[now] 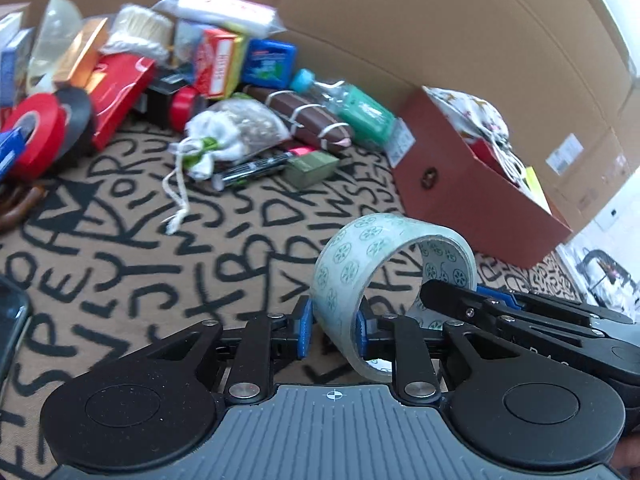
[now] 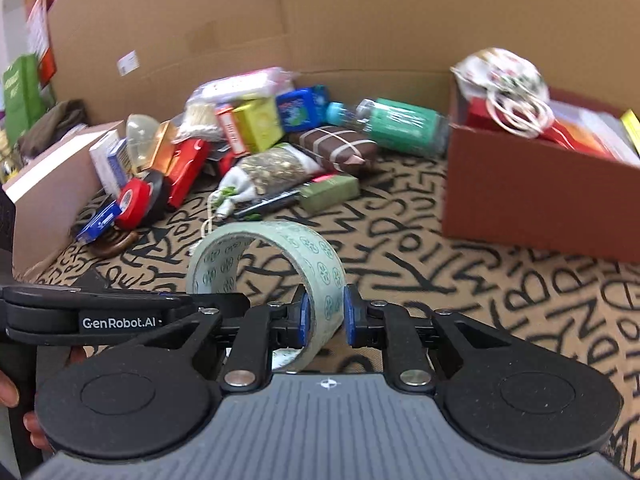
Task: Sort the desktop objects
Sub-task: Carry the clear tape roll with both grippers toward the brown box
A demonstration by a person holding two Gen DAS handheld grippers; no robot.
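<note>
A clear tape roll with green round prints point(image 1: 348, 272) is held above the lettered mat between both grippers. My left gripper point(image 1: 332, 330) is shut on one side of its band. My right gripper point(image 2: 325, 316) grips the opposite side of the same tape roll point(image 2: 320, 264); the band sits against its left pad with a small gap at the right pad. The right gripper's fingers point(image 1: 452, 300) show at the right of the left wrist view, and the left gripper's body point(image 2: 120, 312) shows at the left of the right wrist view.
A brown box point(image 2: 532, 200) with cloth and packets stands right; it also shows in the left wrist view point(image 1: 472, 192). A pile lies at the back: red and black tape rolls point(image 1: 44, 128), green bottle point(image 2: 400, 124), drawstring bag point(image 1: 232, 128), boxes. Cardboard walls point(image 2: 320, 20) surround the mat. A phone point(image 1: 10, 320) lies left.
</note>
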